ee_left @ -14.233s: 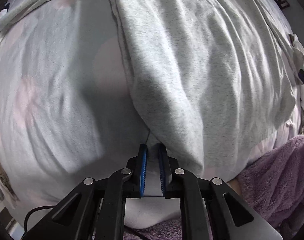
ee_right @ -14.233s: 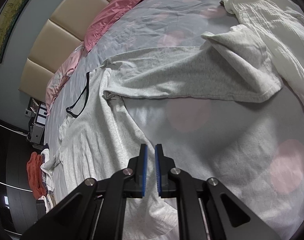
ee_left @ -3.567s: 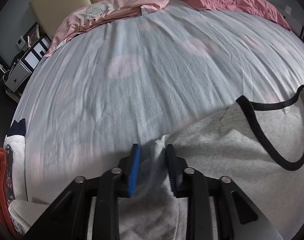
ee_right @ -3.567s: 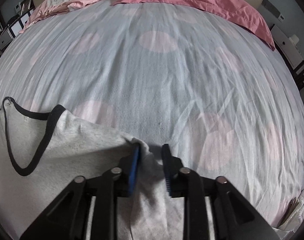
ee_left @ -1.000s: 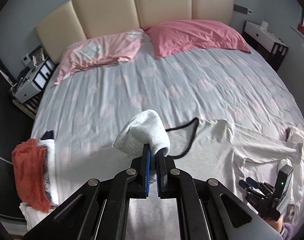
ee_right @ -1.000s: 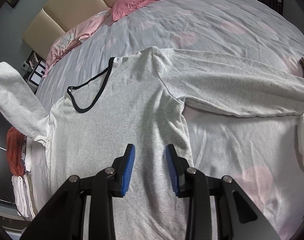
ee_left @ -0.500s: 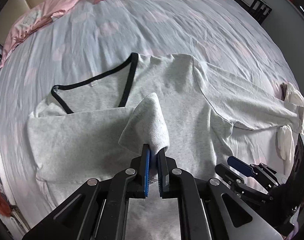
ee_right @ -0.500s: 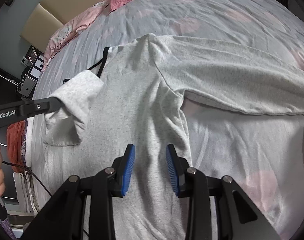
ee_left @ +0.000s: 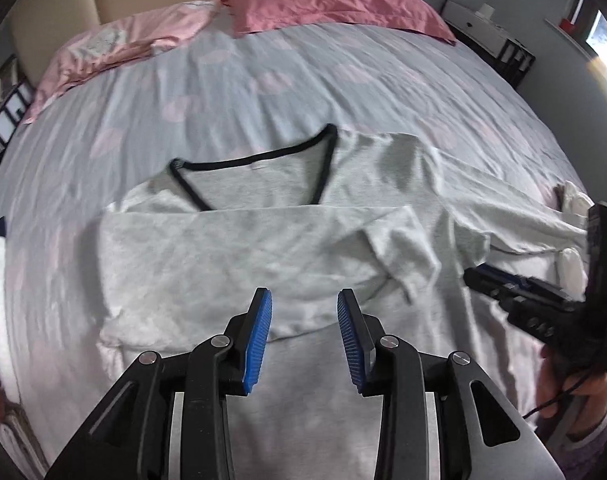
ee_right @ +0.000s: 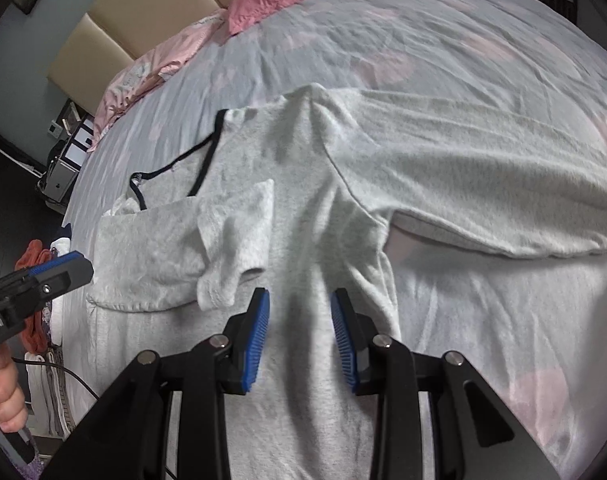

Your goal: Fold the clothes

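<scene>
A light grey long-sleeved shirt (ee_left: 287, 392) (ee_right: 299, 208) with a black neckline (ee_left: 259, 162) lies flat on the bed. Its one sleeve (ee_left: 239, 248) (ee_right: 175, 252) is folded across the chest, the cuff (ee_left: 403, 248) (ee_right: 235, 236) crumpled near the middle. The other sleeve (ee_right: 483, 184) stretches out flat to the right. My left gripper (ee_left: 304, 300) hovers just above the folded sleeve with its jaws opening and nothing between them. My right gripper (ee_right: 299, 300) stands open over the shirt's body, empty. It also shows at the right edge of the left wrist view as the right gripper (ee_left: 515, 292).
Two pink pillows (ee_left: 335, 0) lie against a beige padded headboard (ee_right: 115, 24). The sheet (ee_left: 343, 72) is grey with pink spots. A stack of clothes with an orange piece (ee_right: 35, 256) sits off the bed's left edge. A nightstand (ee_left: 479, 24) stands at far right. White garments (ee_left: 575, 200) lie beside the outstretched sleeve.
My left gripper sank toward the shirt, let go of the sleeve cuff and spread its jaws. The sleeve now lies folded across the chest. The right gripper stayed put.
</scene>
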Motion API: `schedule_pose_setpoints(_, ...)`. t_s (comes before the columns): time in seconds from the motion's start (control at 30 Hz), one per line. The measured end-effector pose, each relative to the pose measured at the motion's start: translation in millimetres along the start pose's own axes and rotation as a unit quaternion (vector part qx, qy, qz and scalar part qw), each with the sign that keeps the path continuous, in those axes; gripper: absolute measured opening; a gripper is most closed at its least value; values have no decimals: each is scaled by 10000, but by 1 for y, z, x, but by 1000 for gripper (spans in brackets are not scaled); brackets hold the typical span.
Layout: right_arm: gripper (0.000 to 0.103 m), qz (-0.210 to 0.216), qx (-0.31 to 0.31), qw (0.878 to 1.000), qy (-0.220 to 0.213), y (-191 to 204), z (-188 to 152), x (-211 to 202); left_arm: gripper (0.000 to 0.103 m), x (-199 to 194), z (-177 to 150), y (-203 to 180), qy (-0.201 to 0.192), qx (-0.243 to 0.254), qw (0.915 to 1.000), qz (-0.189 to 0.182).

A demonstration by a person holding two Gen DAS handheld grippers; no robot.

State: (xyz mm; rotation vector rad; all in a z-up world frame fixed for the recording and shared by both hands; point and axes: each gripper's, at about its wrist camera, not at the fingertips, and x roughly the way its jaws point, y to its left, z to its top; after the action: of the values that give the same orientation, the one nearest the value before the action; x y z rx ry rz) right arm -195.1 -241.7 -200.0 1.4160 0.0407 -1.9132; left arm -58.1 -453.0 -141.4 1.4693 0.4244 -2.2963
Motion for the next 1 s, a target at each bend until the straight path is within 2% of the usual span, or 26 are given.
schedule_pose_setpoints(0.1, 31, 172, -349, 9990, -206, 24, 4, 2, 36, 2, -29, 44, -84, -205, 9985, 508)
schedule_pose_setpoints(0.2, 31, 249, -726, 9968, -203, 48, 7, 14, 36, 8, -53, 82, -156, -227, 9938, 1079)
schedule_pose_setpoints(0.27, 31, 183, -931, 9954, -149, 59, 5, 25, 36, 13, -67, 107, -261, -333, 9906, 1297)
schedule_pose_setpoints(0.4, 31, -45, -1302, 9915, -50, 70, -2, 44, 36, 29, -87, 151, -348, -849, 9895, 1120)
schedule_pose_setpoints(0.53, 31, -169, -1423, 9897, -42, 66, -7, 58, 36, 50, -87, 176, -287, -1202, 9870, 1031)
schedule_pose_setpoints(0.57, 28, -192, -1424, 9896, -58, 64, -8, 59, 36, 53, -84, 178, -315, -1240, 9872, 948)
schedule_pose_setpoints(0.6, 18, -271, -1410, 9896, -82, 63, -7, 58, 36, 56, -81, 178, -352, -1255, 9876, 879)
schedule_pose_setpoints(0.63, 14, -368, -1388, 9896, -109, 62, -7, 57, 36, 57, -79, 175, -411, -1188, 9884, 854)
schedule_pose_setpoints(0.73, 9, -271, -1036, 9940, -239, 49, 1, 50, 36, 59, -76, 157, -565, -801, 9910, 912)
schedule_pose_setpoints(0.83, 8, -441, -485, 9972, -351, 29, 11, 41, 34, 67, -76, 149, -500, -569, 9895, 1231)
schedule_pose_setpoints(0.9, 8, -684, -114, 9969, -384, 11, 16, 35, 26, 68, -76, 158, -472, -816, 9892, 1125)
schedule_pose_setpoints(1.0, 8, -996, 334, 9937, -381, -16, 22, 29, 25, 67, -77, 167, -427, -1044, 9885, 1008)
